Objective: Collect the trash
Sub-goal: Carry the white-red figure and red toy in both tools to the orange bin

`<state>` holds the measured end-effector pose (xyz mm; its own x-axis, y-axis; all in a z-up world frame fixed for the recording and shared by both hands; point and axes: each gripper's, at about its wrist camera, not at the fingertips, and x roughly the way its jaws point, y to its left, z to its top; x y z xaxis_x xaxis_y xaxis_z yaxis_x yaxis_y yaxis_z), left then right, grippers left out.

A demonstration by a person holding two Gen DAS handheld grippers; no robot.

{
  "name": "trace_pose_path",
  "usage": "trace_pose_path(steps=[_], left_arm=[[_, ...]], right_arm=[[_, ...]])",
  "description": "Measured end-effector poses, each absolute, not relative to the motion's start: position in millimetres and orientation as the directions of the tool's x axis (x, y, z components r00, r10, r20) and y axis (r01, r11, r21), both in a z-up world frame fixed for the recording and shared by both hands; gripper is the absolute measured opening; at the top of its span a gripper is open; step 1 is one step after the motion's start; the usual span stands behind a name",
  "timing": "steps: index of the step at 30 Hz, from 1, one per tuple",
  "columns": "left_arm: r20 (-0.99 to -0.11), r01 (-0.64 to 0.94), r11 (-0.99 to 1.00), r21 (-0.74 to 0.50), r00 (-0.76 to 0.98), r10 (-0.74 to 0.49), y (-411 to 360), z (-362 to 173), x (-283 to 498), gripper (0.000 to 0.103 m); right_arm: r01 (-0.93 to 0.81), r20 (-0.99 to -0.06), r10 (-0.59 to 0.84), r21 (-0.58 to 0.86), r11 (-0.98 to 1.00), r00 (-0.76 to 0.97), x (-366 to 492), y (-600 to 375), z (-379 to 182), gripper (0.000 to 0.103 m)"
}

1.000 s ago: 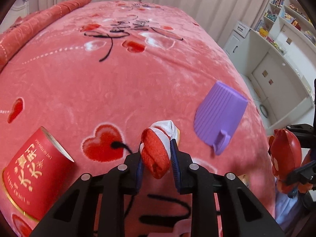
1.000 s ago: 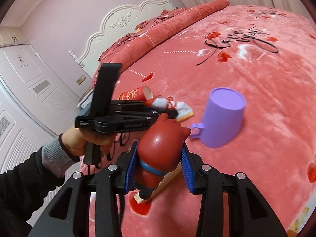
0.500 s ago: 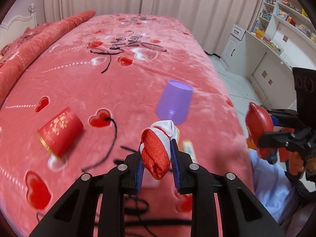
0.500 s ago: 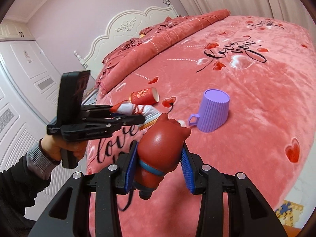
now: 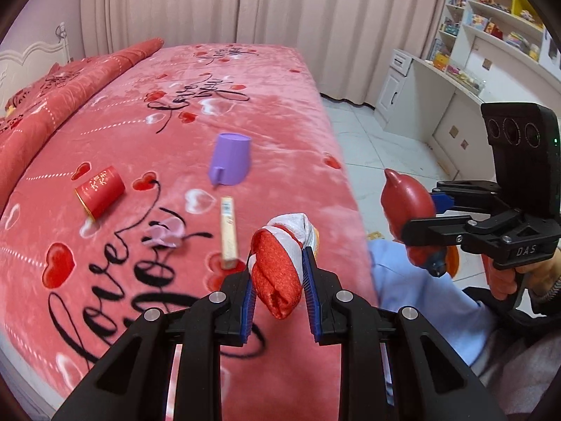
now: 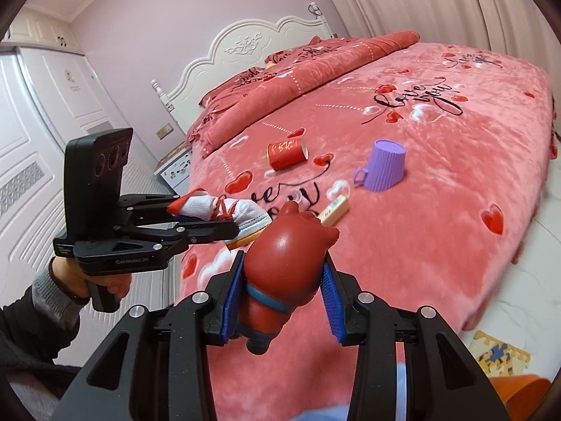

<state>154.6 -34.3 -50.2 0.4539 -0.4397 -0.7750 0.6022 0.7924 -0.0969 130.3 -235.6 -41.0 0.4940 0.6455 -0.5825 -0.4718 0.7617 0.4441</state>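
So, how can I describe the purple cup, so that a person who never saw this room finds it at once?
Look at the big bed with the pink heart-print blanket. Near its middle, beyond the narrow box and to the right of the lying red can, stands the purple cup. It is the only purple thing there: ribbed, with a small handle, standing upside down.

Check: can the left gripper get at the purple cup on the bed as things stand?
Probably not yet. The left gripper is shut on a small red and white shoe, so its jaws are full. The path to the purple cup looks clear.
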Motion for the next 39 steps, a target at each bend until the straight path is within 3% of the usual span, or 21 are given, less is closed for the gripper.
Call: trace_pose_path(steps=[18,28,39], left_arm=[[-0.770,0.760,0.644,-0.087,0.359,-0.528,-155,-52,98,0.026],[-0.780,0.882,0.451,-0.136,0.185,-0.598,-264,-73,96,0.026],[-0.809,0.943,0.276,-0.186,0.013,-0.588,-371,-114,82,0.026]], right_arm=[[-0.305,-0.564,0.542,0.464,0.832,0.622,42,-347,-46,0.041],[-0.077,-0.587,0.365,0.457,0.886,0.723,-9,-457,-58,0.041],[0.223,-0.651,0.134,0.435,0.872,0.747,-71,-576,-99,0.041]])
